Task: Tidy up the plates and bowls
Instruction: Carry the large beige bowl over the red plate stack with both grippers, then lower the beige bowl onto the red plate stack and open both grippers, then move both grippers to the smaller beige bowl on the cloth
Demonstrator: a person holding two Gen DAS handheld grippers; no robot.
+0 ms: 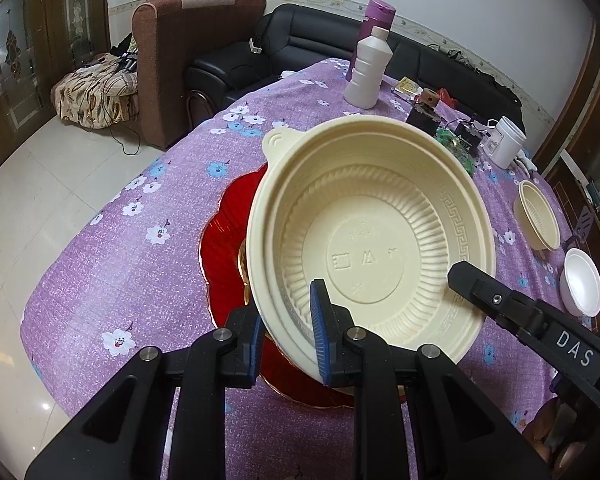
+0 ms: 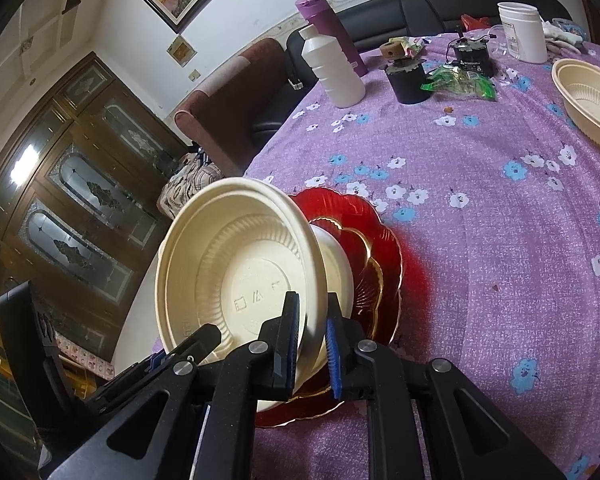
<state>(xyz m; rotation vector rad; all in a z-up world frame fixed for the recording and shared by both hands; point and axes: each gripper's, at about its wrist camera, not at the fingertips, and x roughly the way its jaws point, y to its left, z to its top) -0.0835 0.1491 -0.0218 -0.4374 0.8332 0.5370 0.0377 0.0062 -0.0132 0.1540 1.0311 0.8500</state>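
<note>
Left wrist alone shows small white bowl (image 1: 581, 282)

Cream ribbed bowl (image 1: 364, 240) tilted above red plate (image 1: 228, 240).

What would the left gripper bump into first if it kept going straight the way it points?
The left gripper already has its jaws closed on the rim of the cream bowl, so it would push further into that bowl. Beneath it probably comes the red plate; depth is unclear.
</note>
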